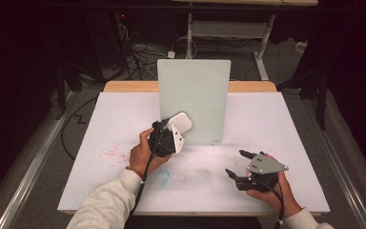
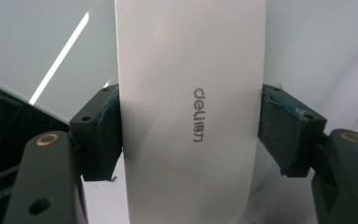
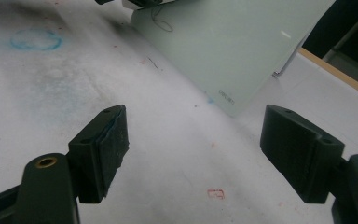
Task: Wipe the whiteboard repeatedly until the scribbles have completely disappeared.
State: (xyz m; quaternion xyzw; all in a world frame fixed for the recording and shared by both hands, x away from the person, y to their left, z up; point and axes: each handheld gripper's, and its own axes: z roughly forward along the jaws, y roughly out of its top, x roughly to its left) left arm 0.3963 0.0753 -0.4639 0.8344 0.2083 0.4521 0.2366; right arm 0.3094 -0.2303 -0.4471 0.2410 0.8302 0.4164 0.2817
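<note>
Left gripper (image 1: 171,136) clamped tight on a white deli whiteboard eraser (image 2: 189,112), held up against the lower left of the upright glass board (image 1: 194,100). Right gripper (image 1: 240,167) spread wide, gripping nothing, low over the smudged white tabletop (image 1: 276,119) off to the right.

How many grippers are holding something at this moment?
1. The left gripper clamps a white eraser against the upright glass board; the right gripper rests open near the table's front.
</note>
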